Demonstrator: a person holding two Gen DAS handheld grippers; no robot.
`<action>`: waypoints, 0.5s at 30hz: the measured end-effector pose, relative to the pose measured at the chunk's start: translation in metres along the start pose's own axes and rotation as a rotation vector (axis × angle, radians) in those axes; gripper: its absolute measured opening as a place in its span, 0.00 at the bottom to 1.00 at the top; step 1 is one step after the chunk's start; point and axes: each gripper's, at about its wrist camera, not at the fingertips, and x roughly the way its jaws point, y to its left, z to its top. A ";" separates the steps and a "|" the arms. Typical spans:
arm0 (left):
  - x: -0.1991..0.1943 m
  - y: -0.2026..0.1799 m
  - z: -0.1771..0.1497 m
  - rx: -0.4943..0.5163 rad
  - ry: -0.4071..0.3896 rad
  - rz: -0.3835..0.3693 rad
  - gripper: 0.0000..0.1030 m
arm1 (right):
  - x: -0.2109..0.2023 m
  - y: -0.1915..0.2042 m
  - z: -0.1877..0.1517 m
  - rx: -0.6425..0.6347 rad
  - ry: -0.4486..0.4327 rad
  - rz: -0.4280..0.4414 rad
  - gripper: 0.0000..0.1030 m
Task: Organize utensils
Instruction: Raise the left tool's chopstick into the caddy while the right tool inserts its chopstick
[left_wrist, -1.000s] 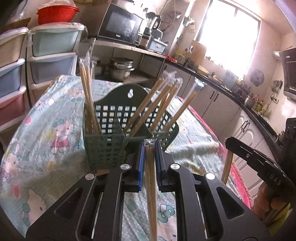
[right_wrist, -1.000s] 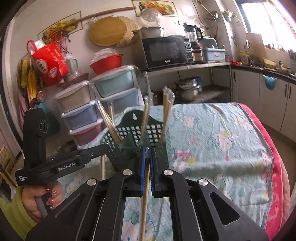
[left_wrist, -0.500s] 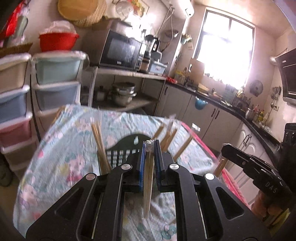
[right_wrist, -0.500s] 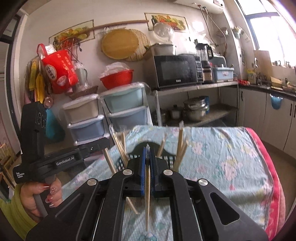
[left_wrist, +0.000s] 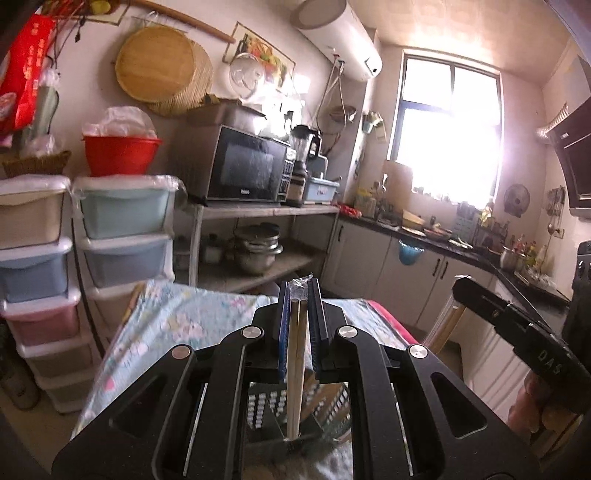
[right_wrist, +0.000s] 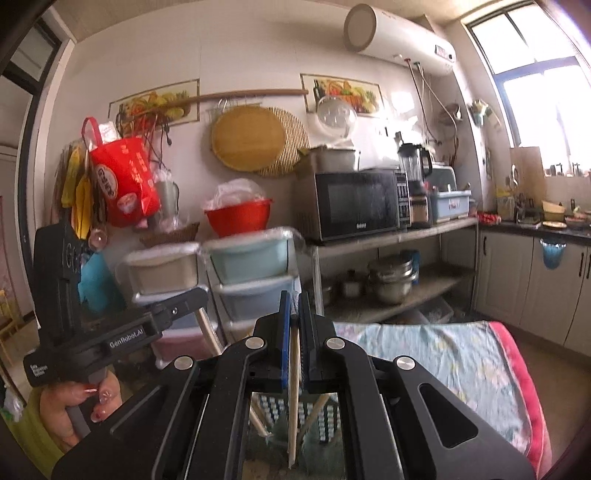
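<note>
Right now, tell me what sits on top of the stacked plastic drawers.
A red bowl with a plastic-wrapped load sits on the stacked plastic drawers, a wicker basket beside it. What the basket holds is too blurred to tell.

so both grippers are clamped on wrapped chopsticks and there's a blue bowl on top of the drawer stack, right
Not quite: the bowl on the drawer stack is red, as the left wrist view shows. The left gripper and right gripper are indeed each clamped on wrapped chopsticks.

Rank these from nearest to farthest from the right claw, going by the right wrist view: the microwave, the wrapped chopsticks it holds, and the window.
1. Wrapped chopsticks, clamped upright in the right claw.
2. Microwave, on the shelf ahead, slightly right.
3. Window, far upper right, past the counter.
</note>
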 end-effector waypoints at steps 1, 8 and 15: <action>0.002 0.001 0.004 -0.005 -0.011 0.003 0.06 | 0.001 -0.001 0.004 -0.001 -0.009 -0.004 0.04; 0.018 0.001 0.013 -0.028 -0.030 0.011 0.06 | 0.019 -0.008 0.016 -0.008 -0.028 -0.025 0.04; 0.045 0.002 -0.005 -0.045 0.008 0.027 0.06 | 0.044 -0.021 0.002 0.007 0.020 -0.055 0.04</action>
